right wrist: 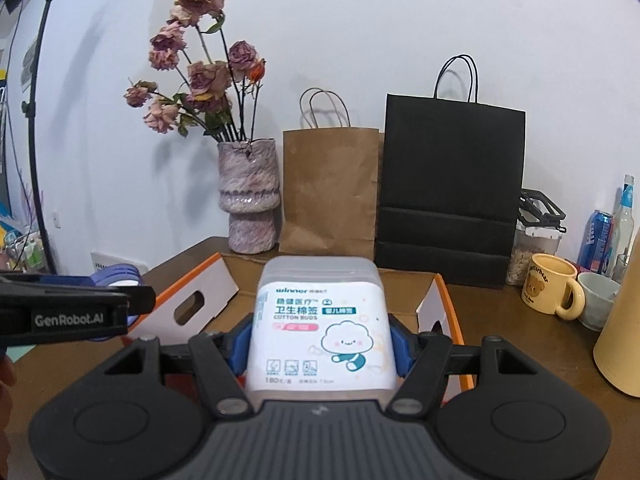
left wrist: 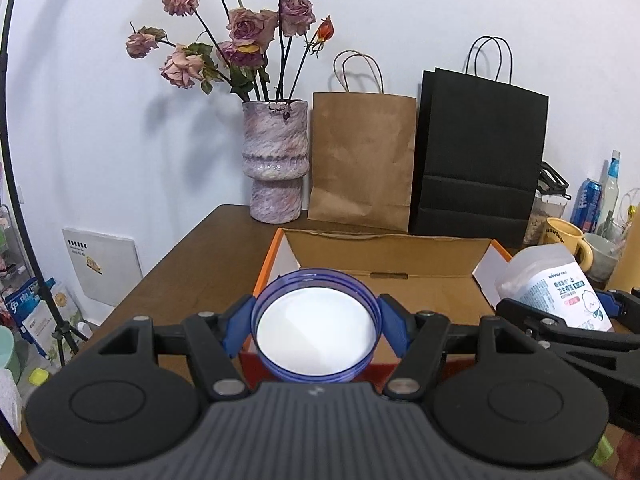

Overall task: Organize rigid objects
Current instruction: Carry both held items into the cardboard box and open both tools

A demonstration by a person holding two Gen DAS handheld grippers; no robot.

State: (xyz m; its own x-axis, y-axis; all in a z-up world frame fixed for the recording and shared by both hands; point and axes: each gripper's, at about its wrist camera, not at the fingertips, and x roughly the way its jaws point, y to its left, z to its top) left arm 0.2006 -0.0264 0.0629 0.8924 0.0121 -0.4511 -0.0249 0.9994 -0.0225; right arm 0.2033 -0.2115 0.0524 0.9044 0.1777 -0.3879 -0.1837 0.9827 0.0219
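Both loads hang over the open cardboard box (left wrist: 400,280) near the table's back edge: left gripper (left wrist: 316,330) clamps a blue round jar (left wrist: 316,324), right gripper (right wrist: 320,346) a cotton-bud box (right wrist: 320,320). Next, lower and release inside.

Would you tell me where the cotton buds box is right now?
The cotton buds box is clamped in the right gripper, held above the open cardboard box, in front of the brown paper bag.

A plain white wall (left wrist: 400,20) backs the brown wooden surface (left wrist: 208,256). Even light casts soft shadows on the wall. A black stand pole (left wrist: 16,184) rises at left.
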